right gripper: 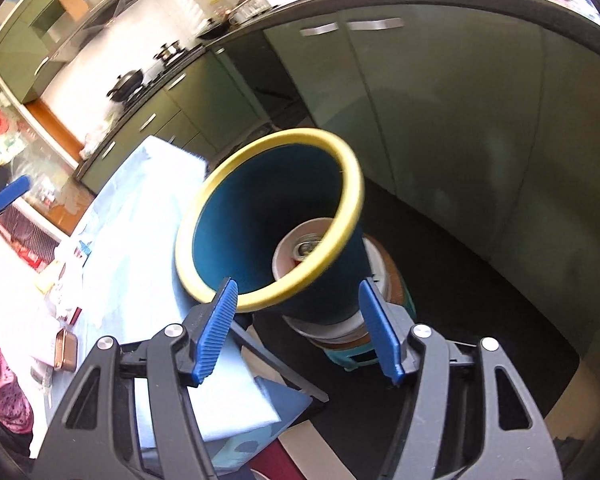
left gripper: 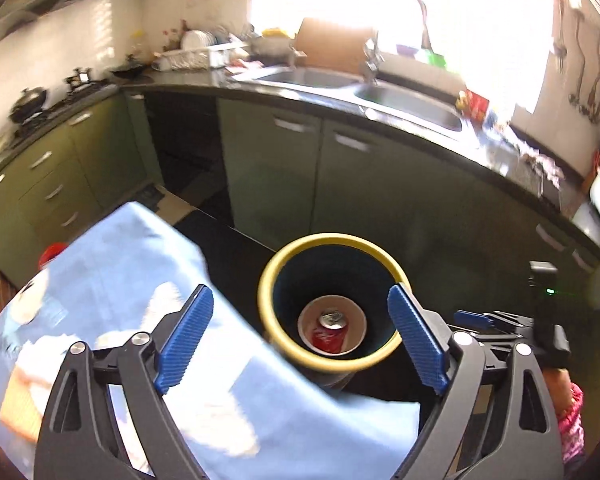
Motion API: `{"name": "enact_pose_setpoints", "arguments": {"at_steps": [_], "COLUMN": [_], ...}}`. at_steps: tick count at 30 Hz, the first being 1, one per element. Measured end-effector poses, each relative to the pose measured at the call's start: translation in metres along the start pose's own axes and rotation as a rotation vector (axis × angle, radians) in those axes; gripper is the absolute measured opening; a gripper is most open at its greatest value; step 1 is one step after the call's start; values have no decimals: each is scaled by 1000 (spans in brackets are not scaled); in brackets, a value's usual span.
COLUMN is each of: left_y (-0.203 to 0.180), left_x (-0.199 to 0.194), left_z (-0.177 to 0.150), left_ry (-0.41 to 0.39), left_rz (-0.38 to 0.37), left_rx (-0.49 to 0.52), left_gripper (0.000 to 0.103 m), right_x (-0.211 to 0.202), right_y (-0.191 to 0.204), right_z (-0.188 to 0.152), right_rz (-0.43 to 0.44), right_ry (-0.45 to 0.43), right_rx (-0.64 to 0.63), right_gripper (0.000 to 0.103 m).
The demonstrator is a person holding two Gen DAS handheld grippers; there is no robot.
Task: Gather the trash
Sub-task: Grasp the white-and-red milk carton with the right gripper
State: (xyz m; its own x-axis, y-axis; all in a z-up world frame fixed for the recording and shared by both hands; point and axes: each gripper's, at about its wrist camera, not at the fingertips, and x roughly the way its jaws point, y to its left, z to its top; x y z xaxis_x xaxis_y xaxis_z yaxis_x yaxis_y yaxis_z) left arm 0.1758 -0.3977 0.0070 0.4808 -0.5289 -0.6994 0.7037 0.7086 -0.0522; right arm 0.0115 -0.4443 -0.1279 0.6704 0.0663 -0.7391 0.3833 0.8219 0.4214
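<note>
Right wrist: bin (right gripper: 236, 216) rim hides most of can (right gripper: 306, 249).

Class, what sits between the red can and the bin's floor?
A white paper cup holds the red can inside the yellow-rimmed bin; the left wrist view shows it best.

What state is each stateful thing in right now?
left gripper: open, empty
right gripper: open, empty
bin: uncovered, holding trash
paper cup: inside bin
red can: lying inside paper cup
green cabinet doors: closed

Teal bin (right gripper: 236, 248), yellow rim; red can (left gripper: 332, 334); blue cloth (left gripper: 132, 264).
</note>
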Motion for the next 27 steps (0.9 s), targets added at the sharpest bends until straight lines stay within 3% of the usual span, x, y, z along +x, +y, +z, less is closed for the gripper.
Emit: {"name": "enact_pose_setpoints", "arguments": {"at_steps": [8,14,19,23,27], "left_y": [79,149,187,203,210], "left_x": [-109,-164,-184,-191,-194], "left_z": [-69,-132,-175,-201,-217], "left_ry": [-111,-141,-134,-129,-134], "left_rz": [179,379,447,456,457], "left_rx": [-119,-278,-381,-429,-475], "left_gripper": [95,97,97,97,97], "right_x": [12,48,78,93,108], "right_y": [72,172,264,326,357], "right_z": [1,-8,-26,-47,-62], "right_rz": [35,130,244,310,298], "right_ry": [32,116,188,220,224], "right_rx": [-170,-385,-553,-653,-722], "right_gripper": [61,61,61,62,67]}}
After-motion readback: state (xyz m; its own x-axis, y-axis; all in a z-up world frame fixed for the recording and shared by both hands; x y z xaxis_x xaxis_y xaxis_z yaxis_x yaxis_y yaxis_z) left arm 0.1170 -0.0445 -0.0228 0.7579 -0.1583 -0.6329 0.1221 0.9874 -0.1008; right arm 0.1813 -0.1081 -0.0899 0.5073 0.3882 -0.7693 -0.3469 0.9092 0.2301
